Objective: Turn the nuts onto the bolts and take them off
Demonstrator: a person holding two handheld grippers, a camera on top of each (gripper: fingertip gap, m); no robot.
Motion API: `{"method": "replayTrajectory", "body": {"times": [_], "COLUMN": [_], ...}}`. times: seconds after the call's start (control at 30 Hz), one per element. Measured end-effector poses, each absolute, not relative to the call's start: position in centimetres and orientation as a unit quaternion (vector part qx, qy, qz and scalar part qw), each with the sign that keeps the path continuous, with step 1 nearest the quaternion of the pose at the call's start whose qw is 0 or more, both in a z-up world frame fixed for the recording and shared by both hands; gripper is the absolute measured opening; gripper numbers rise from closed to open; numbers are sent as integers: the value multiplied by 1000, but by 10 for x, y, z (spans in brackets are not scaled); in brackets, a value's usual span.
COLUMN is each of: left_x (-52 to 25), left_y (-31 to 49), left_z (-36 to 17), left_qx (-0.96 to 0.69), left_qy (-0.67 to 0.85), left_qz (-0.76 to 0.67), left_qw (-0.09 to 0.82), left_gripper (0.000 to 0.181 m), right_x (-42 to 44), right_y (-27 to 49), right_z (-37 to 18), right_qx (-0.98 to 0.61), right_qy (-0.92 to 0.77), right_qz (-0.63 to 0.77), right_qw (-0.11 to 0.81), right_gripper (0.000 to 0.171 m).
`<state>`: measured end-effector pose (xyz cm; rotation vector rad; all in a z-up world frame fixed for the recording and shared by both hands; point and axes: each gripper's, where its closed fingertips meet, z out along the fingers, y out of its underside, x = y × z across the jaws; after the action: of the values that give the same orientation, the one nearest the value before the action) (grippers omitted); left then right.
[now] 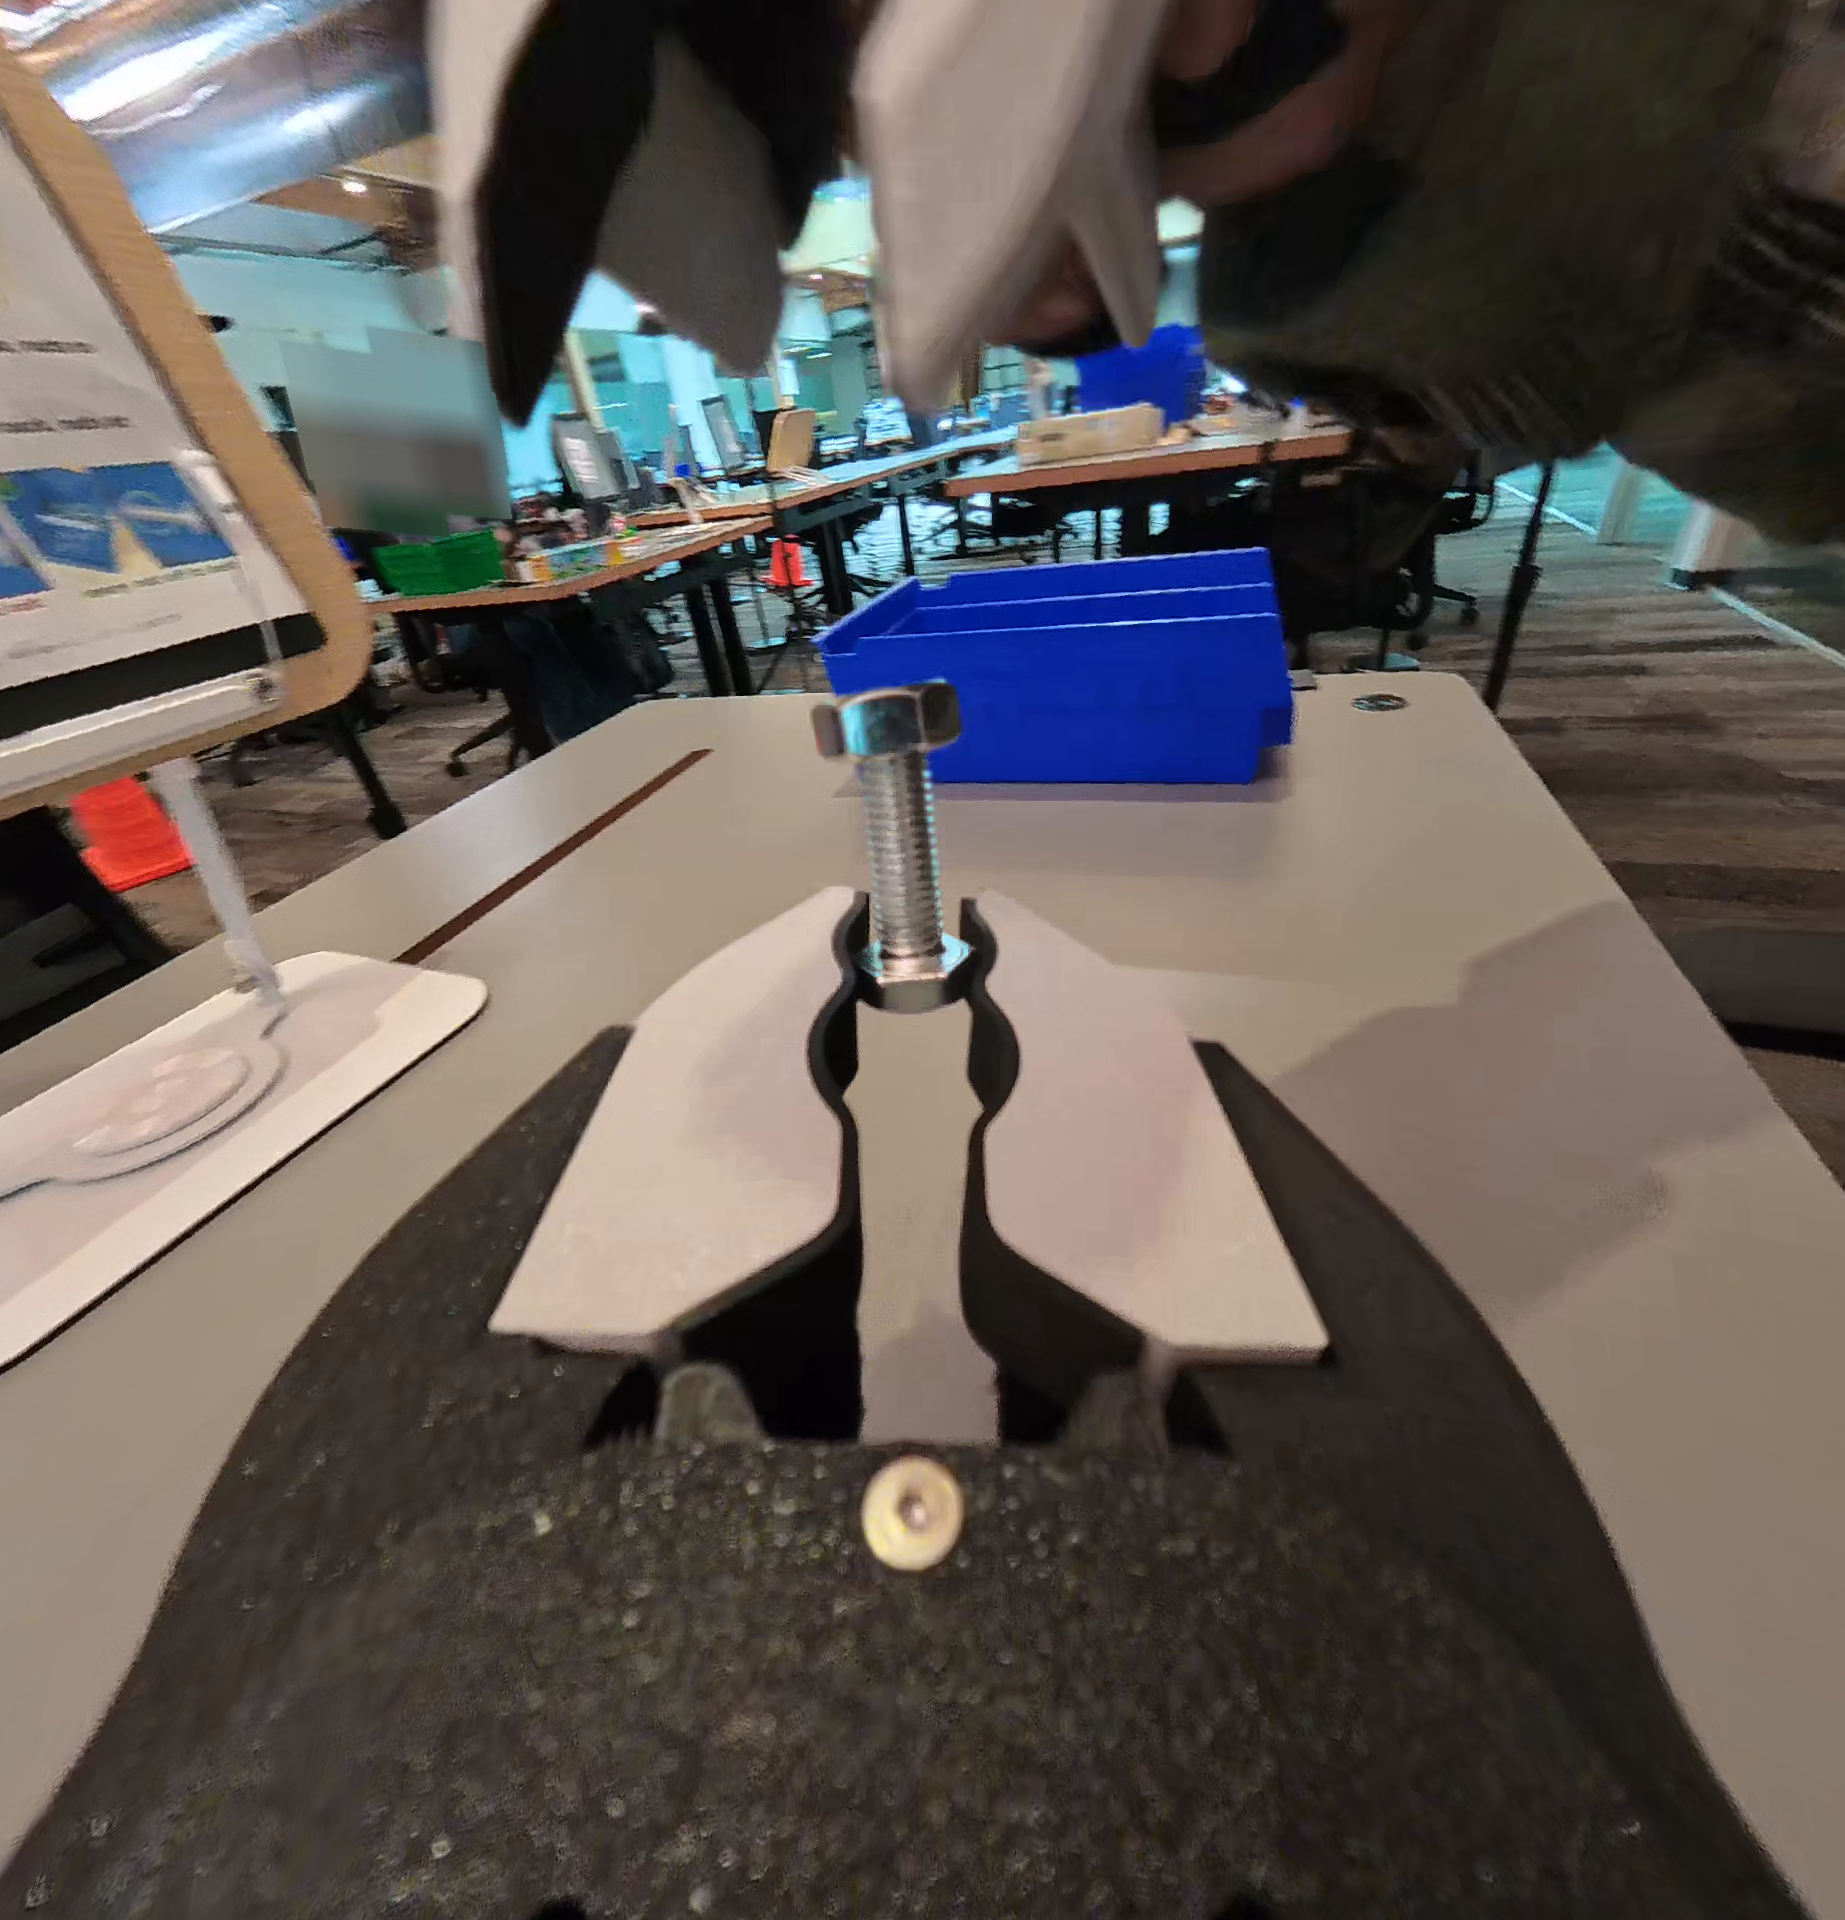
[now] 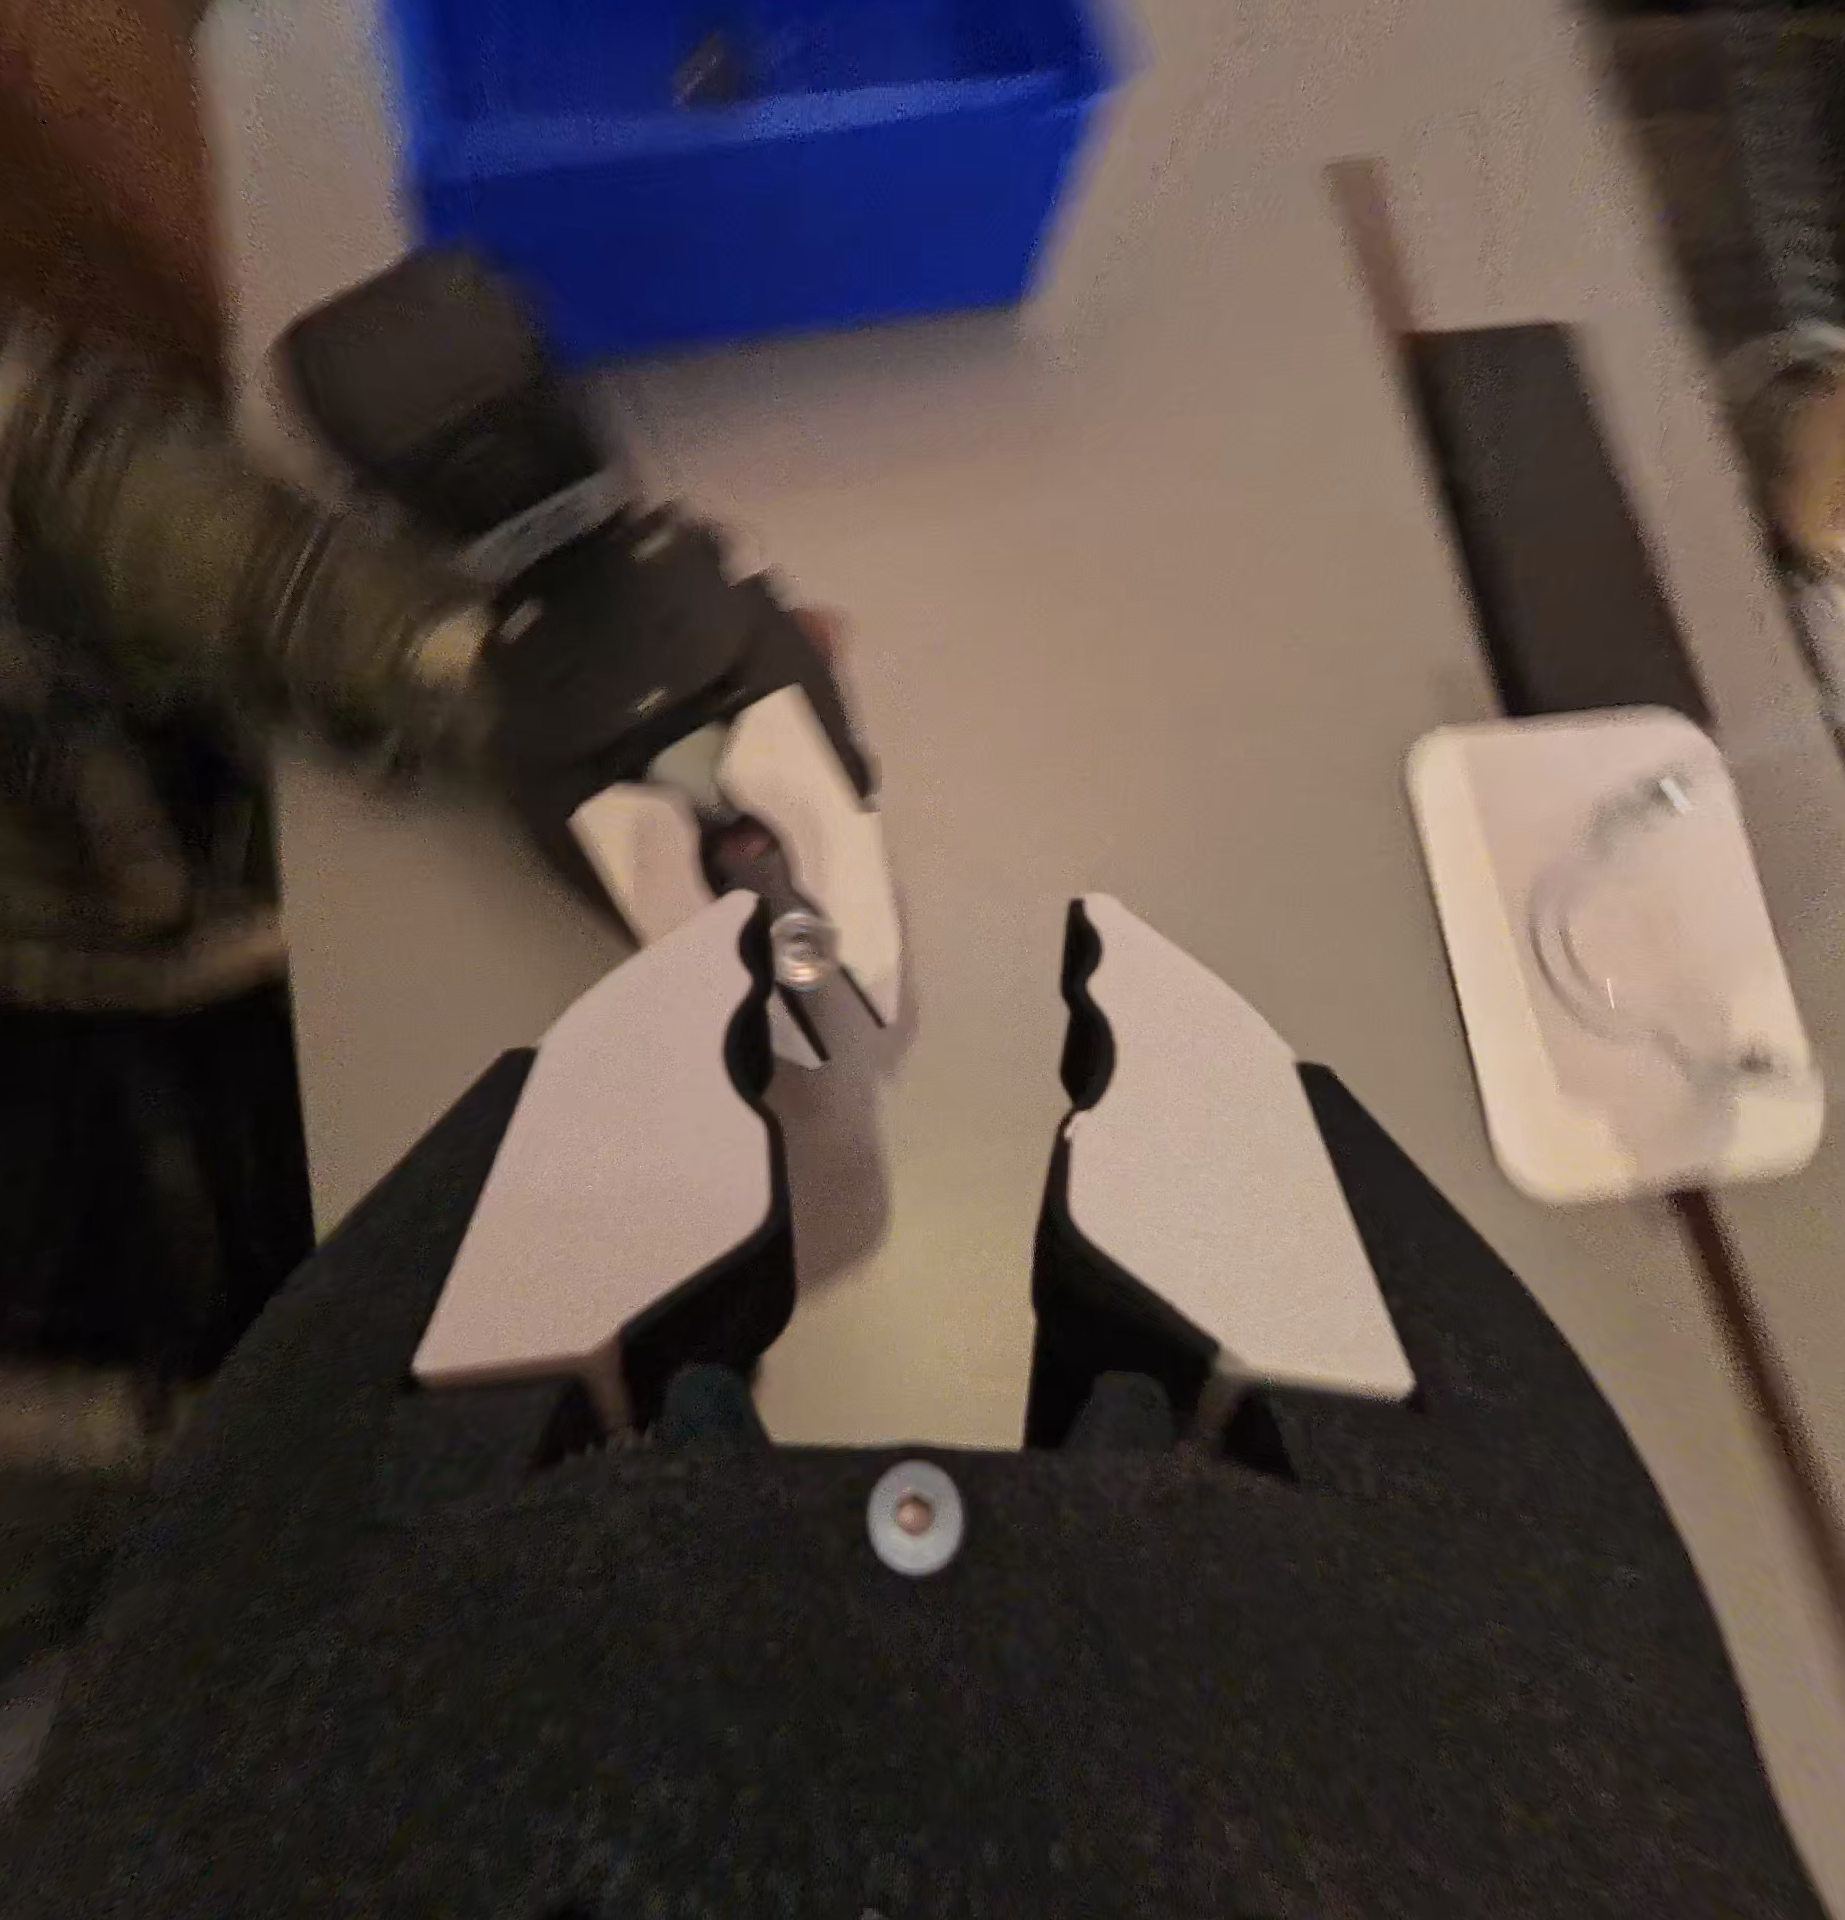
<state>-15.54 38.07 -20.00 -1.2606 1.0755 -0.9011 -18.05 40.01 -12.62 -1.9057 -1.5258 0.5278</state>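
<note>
While I hold the bolt upright, these are my notes.

Left gripper: narrowed onto the bolt; my fingers pinch the hex head at its foot, the threaded shaft standing straight up.

Nut: sits at the very top of the shaft, seemingly only a few threads on.

Right gripper: spread wide and holding nothing, poised above the bolt, tips pointing down.

Risk, slip: if my right fingers come down off-centre on the nut, I judge the sideways push could twist the bolt out of my shallow left hold.

Risk, drop: once the nut leaves the last thread it could fall to the table and roll away.

Risk, aim: the right view is blurred, so alignment is hard to judge.

Position: from above, the nut lies beside my right gripper's left finger, not between both.

Bin: blue, behind the bolt.
</note>
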Motion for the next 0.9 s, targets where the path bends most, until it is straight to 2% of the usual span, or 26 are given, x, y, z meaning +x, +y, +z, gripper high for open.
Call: {"method": "replayTrajectory", "body": {"times": [0.07,0.1,0.27,0.4,0.57,0.77,0.9], "left_x": [-160,-163,-168,-166,-166,-164,-162], "left_y": [390,393,402,400,399,396,390], "left_z": [-200,-200,-200,-200,-200,-199,-197], "left_qx": [-556,-562,-578,-575,-574,-569,-557], "left_qy": [441,431,405,408,409,415,425], "left_qz": [-374,-370,-356,-356,-359,-366,-380], "left_qw": [597,601,613,613,612,609,604], "left_gripper": [16,16,16,16,16,16,16], "right_x": [-161,-158,-169,-180,-196,-201,-202], "right_y": [414,412,398,399,395,394,387], "right_z": [-123,-121,-138,-149,-160,-162,-159], "right_qx": [-786,-782,-749,-736,-729,-703,-669], "right_qy": [-419,-371,-291,-289,-316,-358,-417], "right_qz": [260,304,360,347,359,352,339], "right_qw": [373,398,473,504,490,503,514], "right_gripper": [56,51,57,51,48,20,20]}}
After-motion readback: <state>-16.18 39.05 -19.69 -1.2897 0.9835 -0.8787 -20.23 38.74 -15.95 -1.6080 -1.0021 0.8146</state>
